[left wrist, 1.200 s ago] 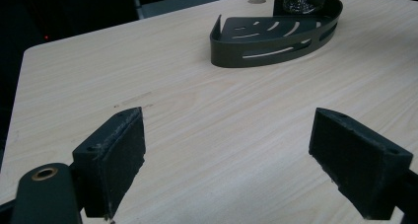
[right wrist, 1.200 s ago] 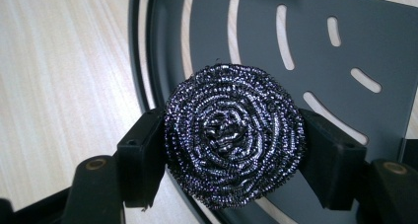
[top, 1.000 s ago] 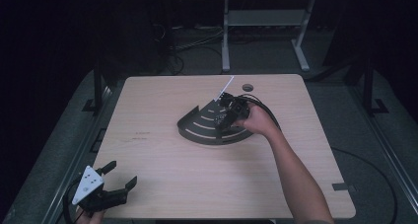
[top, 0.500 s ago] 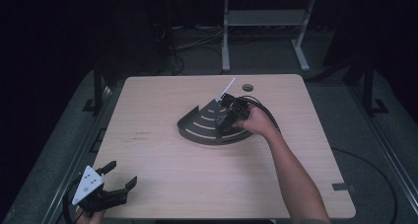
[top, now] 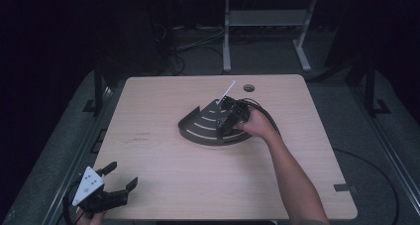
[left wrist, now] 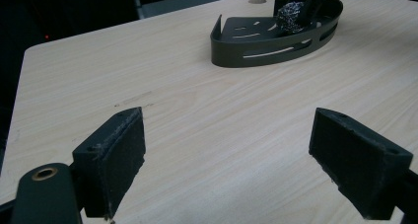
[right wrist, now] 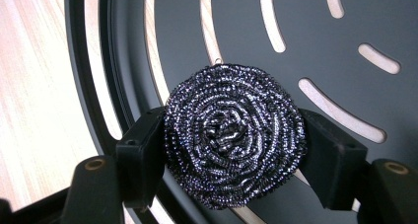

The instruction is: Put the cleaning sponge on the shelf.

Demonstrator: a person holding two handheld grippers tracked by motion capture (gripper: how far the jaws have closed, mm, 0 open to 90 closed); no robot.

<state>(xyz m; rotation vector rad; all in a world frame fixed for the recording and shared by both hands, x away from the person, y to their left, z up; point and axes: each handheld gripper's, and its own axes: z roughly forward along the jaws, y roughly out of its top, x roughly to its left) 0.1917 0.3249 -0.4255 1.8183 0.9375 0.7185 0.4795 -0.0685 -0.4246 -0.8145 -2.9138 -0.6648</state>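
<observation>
Right gripper view | fingers (right wrist: pixel 231 150) clench coiled steel scourer (right wrist: pixel 234 135) | slotted tray (right wrist: pixel 315 31) | left gripper (left wrist: pixel 241 155) released

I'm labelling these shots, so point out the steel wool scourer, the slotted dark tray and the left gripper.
steel wool scourer (right wrist: pixel 234 135), right gripper view, centre of its coil.
slotted dark tray (left wrist: pixel 266 50), left gripper view, its outer wall.
left gripper (left wrist: pixel 226 162), left gripper view, midway between its fingertips.

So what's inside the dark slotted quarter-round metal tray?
A coiled steel-wool scouring ball, clamped between the right gripper's jaws, sits over the tray's slotted floor. The ball hides the floor directly beneath it, so contact there cannot be judged.
</observation>
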